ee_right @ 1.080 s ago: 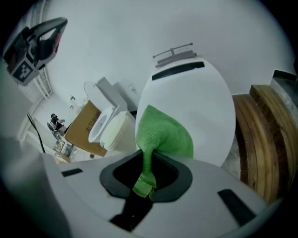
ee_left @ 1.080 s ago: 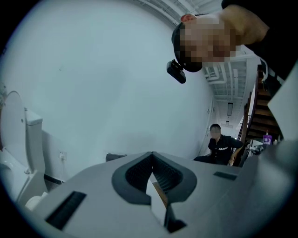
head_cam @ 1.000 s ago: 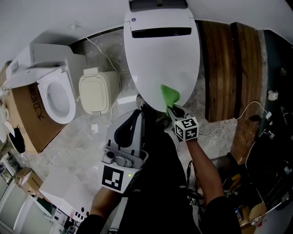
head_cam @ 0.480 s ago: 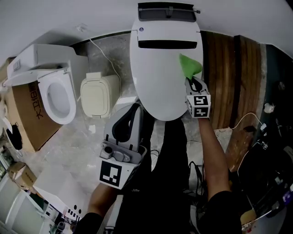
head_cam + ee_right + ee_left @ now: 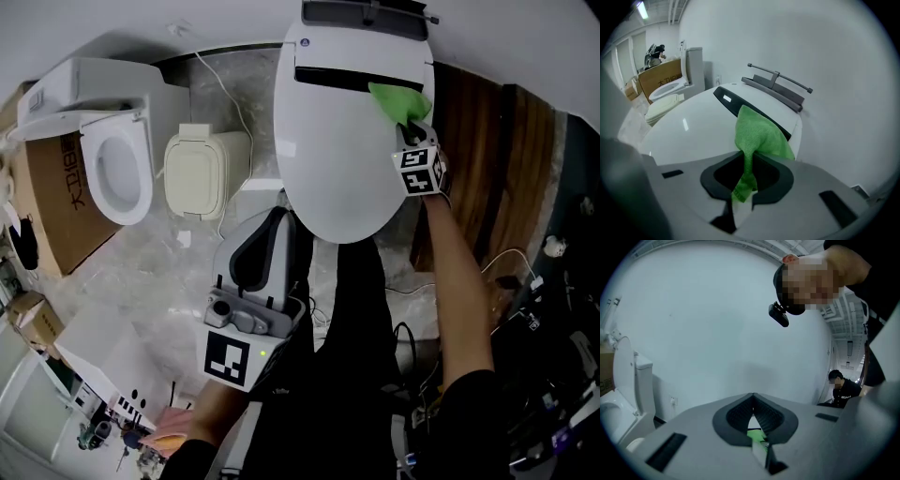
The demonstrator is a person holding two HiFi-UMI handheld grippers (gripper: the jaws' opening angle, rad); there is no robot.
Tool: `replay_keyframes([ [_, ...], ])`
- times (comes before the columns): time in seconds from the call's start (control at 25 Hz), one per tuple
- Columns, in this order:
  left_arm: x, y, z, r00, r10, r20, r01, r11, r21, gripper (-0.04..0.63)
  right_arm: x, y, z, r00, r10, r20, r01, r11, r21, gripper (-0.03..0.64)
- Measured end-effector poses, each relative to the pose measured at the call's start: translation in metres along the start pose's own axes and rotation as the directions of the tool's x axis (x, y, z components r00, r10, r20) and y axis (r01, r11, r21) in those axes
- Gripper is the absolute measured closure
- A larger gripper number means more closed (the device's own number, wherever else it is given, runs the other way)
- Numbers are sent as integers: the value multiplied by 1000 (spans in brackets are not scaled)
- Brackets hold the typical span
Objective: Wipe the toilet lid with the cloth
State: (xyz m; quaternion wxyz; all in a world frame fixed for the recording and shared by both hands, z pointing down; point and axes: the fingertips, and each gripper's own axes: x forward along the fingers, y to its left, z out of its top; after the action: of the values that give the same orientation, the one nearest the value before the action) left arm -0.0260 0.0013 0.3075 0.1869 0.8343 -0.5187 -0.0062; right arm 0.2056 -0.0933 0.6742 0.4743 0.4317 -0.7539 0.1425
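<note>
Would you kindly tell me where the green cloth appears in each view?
Head view: cloth upper right, on the lid's rear edge, in the right gripper.
Left gripper view: small green patch low centre behind the shut jaws, possibly it; cannot tell.
Right gripper view: centre, pinched between the jaws.
Shared landmark: open toilet, left in every view.

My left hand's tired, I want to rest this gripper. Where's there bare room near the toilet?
Bare: the left half and front of the toilet lid; also the marble floor between the beige box and your legs. Crowded: the lid's far right corner, where the right gripper holds the cloth.
</note>
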Motion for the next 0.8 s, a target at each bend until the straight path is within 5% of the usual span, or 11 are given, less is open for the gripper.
replay_keyframes([
  [0.28,2,-3,-6,999,45,5,-45,999,-6,594,22,0,-4,997,52,-50,-59,988,-143,551],
  [0.8,-2,10,-3,998,56,11,-56,998,-15,592,16,35,-11,983,135,-121,-160,961,-226,552],
])
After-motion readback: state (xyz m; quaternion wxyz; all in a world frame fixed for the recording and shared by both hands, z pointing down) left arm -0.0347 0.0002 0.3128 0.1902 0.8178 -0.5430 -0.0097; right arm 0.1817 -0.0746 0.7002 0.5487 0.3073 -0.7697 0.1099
